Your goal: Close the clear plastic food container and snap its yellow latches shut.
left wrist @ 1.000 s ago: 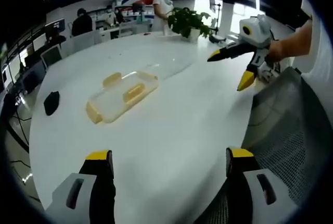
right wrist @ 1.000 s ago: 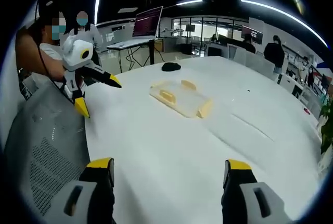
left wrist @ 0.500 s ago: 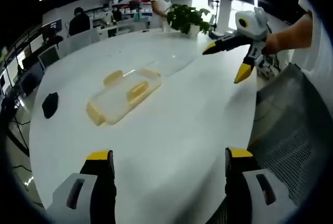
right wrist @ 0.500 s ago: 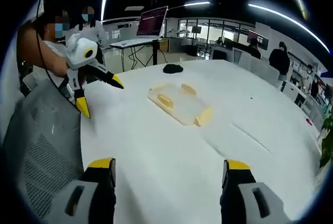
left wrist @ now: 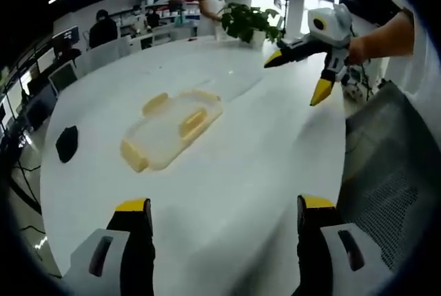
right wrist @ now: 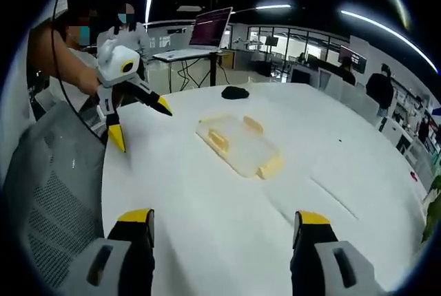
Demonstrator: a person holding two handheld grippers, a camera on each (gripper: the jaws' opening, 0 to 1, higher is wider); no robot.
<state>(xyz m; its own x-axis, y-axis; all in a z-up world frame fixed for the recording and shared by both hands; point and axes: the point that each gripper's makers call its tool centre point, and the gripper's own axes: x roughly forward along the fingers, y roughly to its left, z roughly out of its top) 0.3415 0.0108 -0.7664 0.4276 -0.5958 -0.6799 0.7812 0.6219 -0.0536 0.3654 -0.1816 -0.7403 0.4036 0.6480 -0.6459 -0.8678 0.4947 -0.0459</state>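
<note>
A clear plastic food container point(left wrist: 171, 129) with yellow latches lies flat on the white table point(left wrist: 227, 172), also seen in the right gripper view as the container point(right wrist: 238, 146). My left gripper point(left wrist: 220, 217) is open, well short of the container, nothing between its jaws. My right gripper point(right wrist: 219, 224) is open too, some way from the container. In the left gripper view the right gripper point(left wrist: 296, 69) hangs open above the table's far right. In the right gripper view the left gripper point(right wrist: 138, 120) hovers open at the left, held by a hand.
A black object point(left wrist: 67, 143) lies near the table's left edge, and shows as the black object point(right wrist: 235, 92) beyond the container. A grey mesh chair point(left wrist: 386, 172) stands at the table's edge. A potted plant point(left wrist: 248, 24) sits at the far side. People and desks fill the background.
Both cameras have shifted slightly, so the container sits a little nearer. Each gripper appears a bit higher in the other's view. Both stay open.
</note>
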